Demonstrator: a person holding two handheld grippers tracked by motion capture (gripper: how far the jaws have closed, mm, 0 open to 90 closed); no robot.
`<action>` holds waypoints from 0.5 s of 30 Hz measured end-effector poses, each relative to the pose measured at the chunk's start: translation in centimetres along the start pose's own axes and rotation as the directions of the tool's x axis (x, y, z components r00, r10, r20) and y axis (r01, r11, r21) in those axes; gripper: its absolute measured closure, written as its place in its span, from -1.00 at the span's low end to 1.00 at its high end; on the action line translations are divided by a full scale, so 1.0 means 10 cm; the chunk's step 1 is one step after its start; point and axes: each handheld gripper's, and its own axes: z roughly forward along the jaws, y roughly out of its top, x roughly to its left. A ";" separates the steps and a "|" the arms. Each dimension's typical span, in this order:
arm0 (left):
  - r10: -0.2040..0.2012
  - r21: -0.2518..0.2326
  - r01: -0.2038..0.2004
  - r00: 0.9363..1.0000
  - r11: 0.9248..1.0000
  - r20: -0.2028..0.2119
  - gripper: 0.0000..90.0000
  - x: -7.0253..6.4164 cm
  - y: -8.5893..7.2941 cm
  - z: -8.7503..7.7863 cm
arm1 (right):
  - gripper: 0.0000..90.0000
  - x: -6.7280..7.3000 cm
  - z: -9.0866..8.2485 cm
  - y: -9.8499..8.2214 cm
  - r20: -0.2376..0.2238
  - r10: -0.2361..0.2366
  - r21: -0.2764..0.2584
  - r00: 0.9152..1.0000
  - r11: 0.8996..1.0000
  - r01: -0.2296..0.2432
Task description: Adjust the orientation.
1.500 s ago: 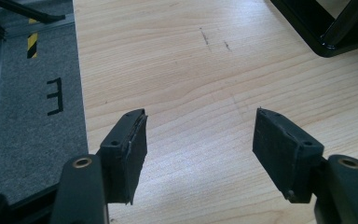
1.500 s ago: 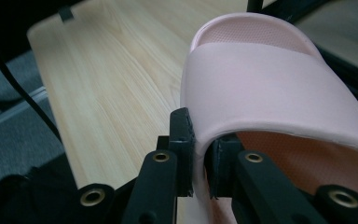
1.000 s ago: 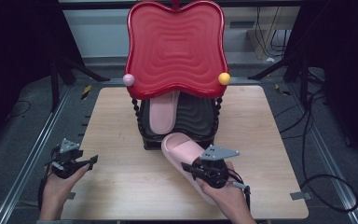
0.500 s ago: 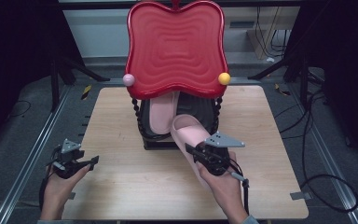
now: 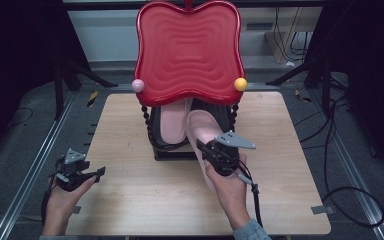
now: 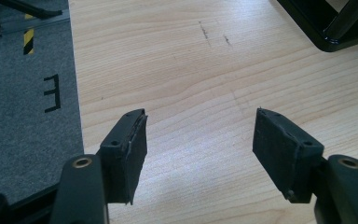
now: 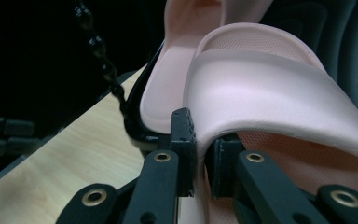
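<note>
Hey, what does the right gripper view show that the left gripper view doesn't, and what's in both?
Right gripper view alone: the right gripper, its jaws shut on the side edge of a pink slipper, with a second pink slipper resting on the black rack just beyond.

Left gripper view alone: the left gripper, jaws apart with nothing between them, and a grey mat beside the table.

Both: the light wooden tabletop and a part of the black rack.

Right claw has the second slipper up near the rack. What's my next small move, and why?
Probably ease the right claw forward so the pink slipper slides into the black rack beside the first slipper. Its toe already points into the free right-hand slot under the red tray, and the grip on its side edge looks firm.
</note>
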 end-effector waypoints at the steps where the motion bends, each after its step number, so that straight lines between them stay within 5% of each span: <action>1: -0.001 -0.001 0.001 1.000 1.000 0.000 -0.22 0.00 0.00 0.00 | 0.83 0.00 0.01 0.00 0.007 0.001 -0.006 1.000 1.000 -0.001; 15: -0.005 -0.007 0.005 1.000 1.000 0.000 -0.22 0.02 0.00 -0.02 | 0.82 0.05 0.19 0.06 0.063 0.037 -0.059 0.997 0.998 -0.033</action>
